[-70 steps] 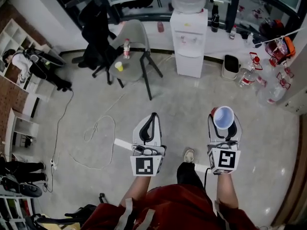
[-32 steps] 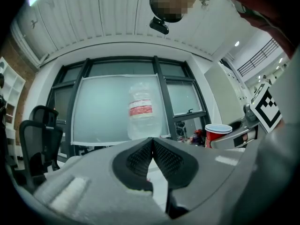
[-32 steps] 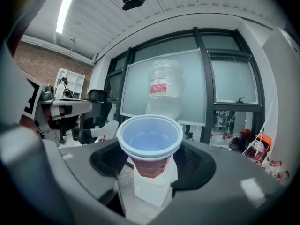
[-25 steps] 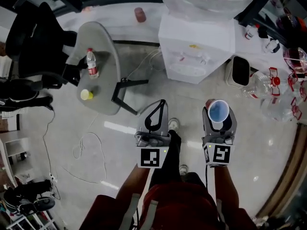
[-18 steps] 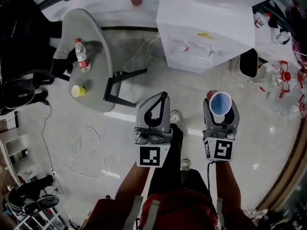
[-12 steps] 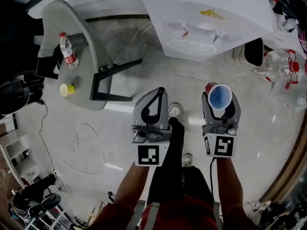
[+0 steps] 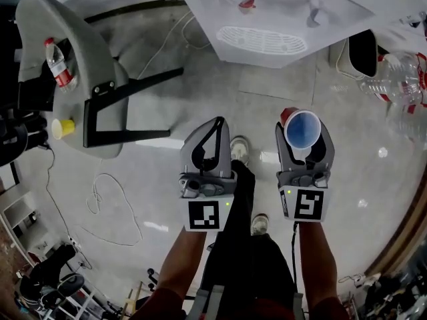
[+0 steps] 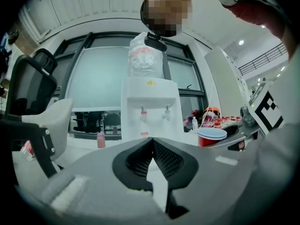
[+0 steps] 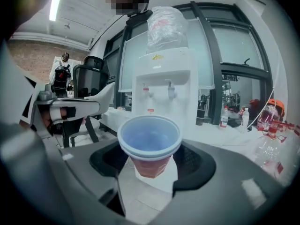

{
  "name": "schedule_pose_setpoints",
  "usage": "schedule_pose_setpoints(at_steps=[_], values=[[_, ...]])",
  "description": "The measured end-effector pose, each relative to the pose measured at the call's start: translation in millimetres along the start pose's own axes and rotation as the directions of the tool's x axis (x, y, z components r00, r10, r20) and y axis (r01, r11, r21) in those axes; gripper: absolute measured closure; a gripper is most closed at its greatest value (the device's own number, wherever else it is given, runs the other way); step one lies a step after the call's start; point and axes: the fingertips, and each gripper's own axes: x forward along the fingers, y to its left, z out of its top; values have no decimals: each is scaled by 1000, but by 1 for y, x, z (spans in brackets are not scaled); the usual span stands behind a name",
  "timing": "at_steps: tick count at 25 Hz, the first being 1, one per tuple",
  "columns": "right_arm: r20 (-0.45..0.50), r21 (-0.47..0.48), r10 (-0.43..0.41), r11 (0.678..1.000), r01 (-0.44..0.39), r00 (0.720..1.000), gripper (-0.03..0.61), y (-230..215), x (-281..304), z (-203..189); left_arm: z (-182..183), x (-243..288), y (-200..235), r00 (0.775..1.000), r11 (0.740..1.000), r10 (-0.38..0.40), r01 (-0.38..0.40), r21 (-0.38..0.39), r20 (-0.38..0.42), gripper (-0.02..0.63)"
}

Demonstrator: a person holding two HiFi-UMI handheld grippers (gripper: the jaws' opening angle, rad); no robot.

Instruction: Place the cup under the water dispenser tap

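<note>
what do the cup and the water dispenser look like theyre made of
Cup: probably thin disposable plastic or coated paper; red outside, pale smooth inside, thin rolled rim. Water dispenser: likely moulded plastic, smooth white with rounded edges; painted metal can't be excluded. Its bottle: clear plastic, see-through.

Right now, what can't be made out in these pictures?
Head view: the white water dispenser is cut off by the top edge.
Right gripper view: the red plastic cup hides the dispenser's lower part.
Head view: the clear plastic bottle's label print is too small.
</note>
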Motion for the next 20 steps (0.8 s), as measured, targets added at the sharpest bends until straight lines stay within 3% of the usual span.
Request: schedule_pose_setpoints(at_steps=[10,16,20], values=[[-47,39,-22,999,24,999,288,1,19,-56,-69,7,-7,999,1000,-12,11,-16,-49,611],[-62,87,-43,995,48,997,288,2,25,-61,-78,7,-7,997,1000,-27,26,-17,-73,611],[-75,30,-31,999,33,997,288,-2,28,-67,-71,15,-8,998,999,-38,36,-29,-59,611]])
